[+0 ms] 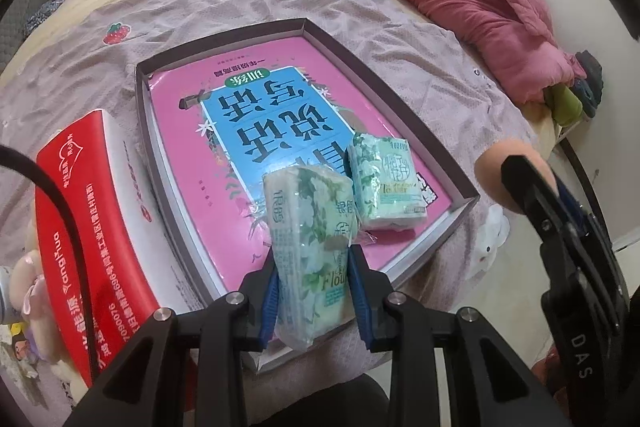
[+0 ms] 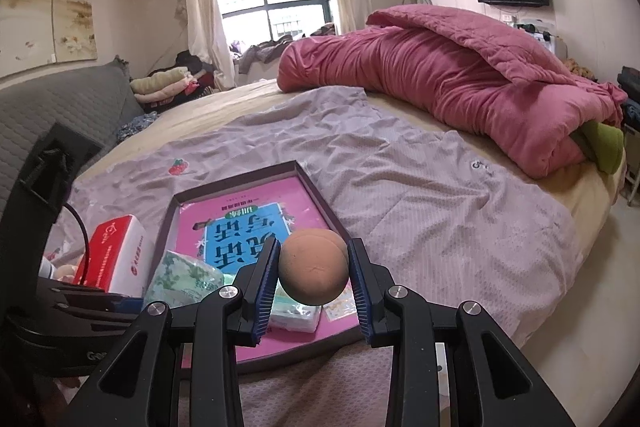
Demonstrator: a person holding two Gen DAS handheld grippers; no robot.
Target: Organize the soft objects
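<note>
Left gripper [image 1: 312, 267] clamps a tissue pack [image 1: 310, 247] above the shallow box [image 1: 466, 189]. Right gripper [image 2: 313, 277] clamps an orange ball [image 2: 313, 267] over the same box. A second pack [image 1: 386, 183] lies inside on the pink book [image 1: 280, 115]. Lilac sheet [image 2: 420, 195] beneath; pink duvet [image 2: 440, 75] behind.

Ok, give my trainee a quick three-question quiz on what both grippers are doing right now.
1. True or false: the left gripper is shut on a tissue pack.
2. What does the right gripper hold? A) red box B) orange ball C) pink quilt
3. Fill in: a second tissue pack lies on the pink ____ inside the tray.

Key: 1 true; 2 B, the orange ball; 3 book.
</note>
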